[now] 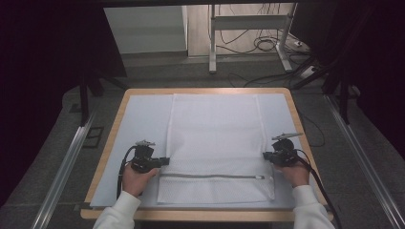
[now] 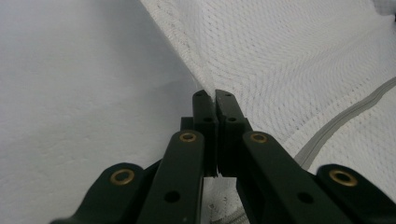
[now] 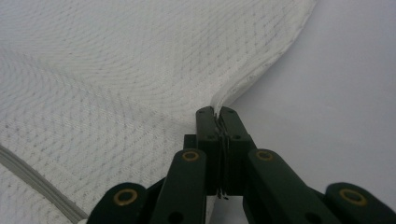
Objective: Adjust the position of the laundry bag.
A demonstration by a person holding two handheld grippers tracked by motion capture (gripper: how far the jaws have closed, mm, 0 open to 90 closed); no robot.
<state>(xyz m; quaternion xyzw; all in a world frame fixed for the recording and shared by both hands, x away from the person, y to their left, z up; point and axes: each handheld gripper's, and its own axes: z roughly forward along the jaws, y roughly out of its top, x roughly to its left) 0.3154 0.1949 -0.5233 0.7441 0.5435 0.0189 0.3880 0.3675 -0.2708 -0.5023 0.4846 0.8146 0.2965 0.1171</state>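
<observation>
White mesh laundry bag [image 1: 215, 143] flat on pale sheet [image 1: 138, 119] covering the wood-rimmed surface [image 1: 296, 109], roughly centred. Grey zipper [image 1: 210, 176] across the near part, pull at its right end.

Left tongs [image 1: 165, 161] at bag's left edge just above the zipper — in the left gripper view [image 2: 215, 95] jaws pressed together on the seamed hem, fabric pinched between them. Right tongs [image 1: 266, 155] at bag's right edge, about level with the left — in the right gripper view [image 3: 216, 111] jaws clamped on the hem, thin fold of mesh sandwiched in the gap.

Hem lifted slightly at both pinch points. Bag contents unclear — mesh too fine to see through. 2 white sleeves cut off at bottom of high view. Floor cables behind the surface dim, hard to make out.
</observation>
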